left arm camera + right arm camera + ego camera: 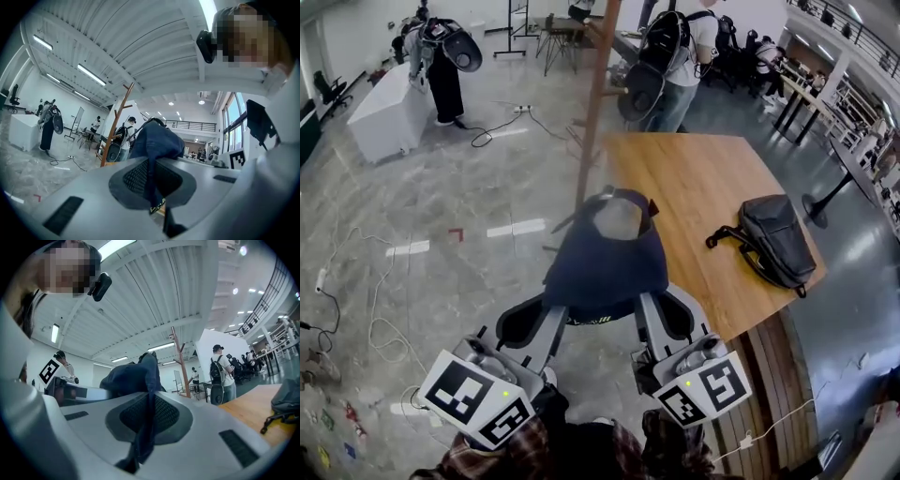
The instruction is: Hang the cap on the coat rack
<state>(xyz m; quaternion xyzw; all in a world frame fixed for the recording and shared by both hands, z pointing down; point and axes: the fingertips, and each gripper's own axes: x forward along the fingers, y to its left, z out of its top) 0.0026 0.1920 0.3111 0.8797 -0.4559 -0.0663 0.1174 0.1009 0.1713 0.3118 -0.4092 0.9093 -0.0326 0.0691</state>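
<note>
A dark navy cap (605,258) is held up in the air between my two grippers, close to the brown wooden pole of the coat rack (595,103). My left gripper (546,314) is shut on the cap's left edge, and my right gripper (652,314) is shut on its right edge. In the left gripper view the cap (154,145) is pinched between the grey jaws, with the coat rack (117,126) beyond. The right gripper view shows the cap (133,378) clamped the same way and the coat rack (180,364) behind it.
A wooden table (703,202) lies to the right with a black backpack (773,239) on it. A person with a backpack (670,56) stands behind the rack. Another person (441,61) stands by a white cabinet (389,108) at the far left. Cables (356,309) trail across the floor.
</note>
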